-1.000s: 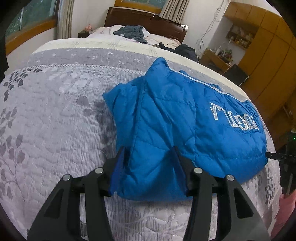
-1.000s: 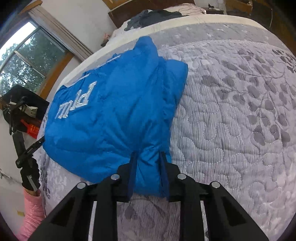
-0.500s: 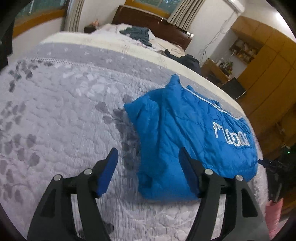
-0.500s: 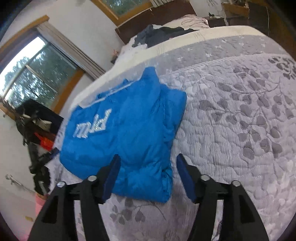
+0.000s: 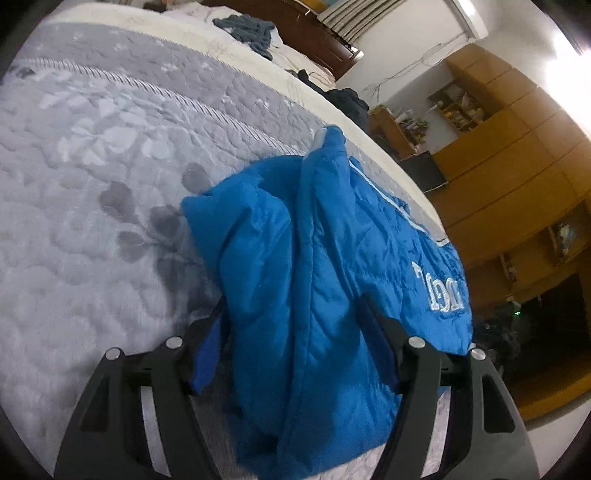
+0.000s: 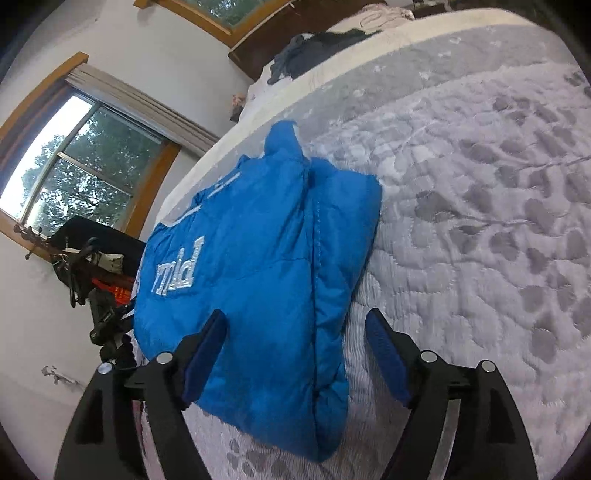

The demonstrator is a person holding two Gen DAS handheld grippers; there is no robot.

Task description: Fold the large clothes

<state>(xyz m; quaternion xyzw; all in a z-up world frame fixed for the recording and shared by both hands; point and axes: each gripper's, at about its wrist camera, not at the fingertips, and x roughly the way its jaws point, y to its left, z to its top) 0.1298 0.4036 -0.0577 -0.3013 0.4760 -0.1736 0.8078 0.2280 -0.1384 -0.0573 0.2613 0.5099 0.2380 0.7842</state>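
A blue quilted jacket (image 5: 314, 277) with white lettering lies folded on the grey leaf-patterned quilt (image 5: 92, 184) of a bed. My left gripper (image 5: 291, 306) is open, its blue-padded fingers standing either side of the jacket's near end. In the right wrist view the same jacket (image 6: 258, 258) lies near the bed's left edge on the quilt (image 6: 480, 221). My right gripper (image 6: 295, 317) is open too. Its left finger rests over the jacket and its right finger stands over bare quilt beside the folded edge.
Dark clothes (image 5: 247, 27) lie heaped at the head of the bed by the wooden headboard. Wooden cabinets (image 5: 517, 147) line the wall past the bed's far side. A window (image 6: 74, 166) and black gear on a stand (image 6: 103, 288) sit beside the bed's edge.
A second ago the right gripper was shut on the jacket's edge. Both grippers then opened wide and drew back. Now both have moved in again and straddle the jacket's near end.
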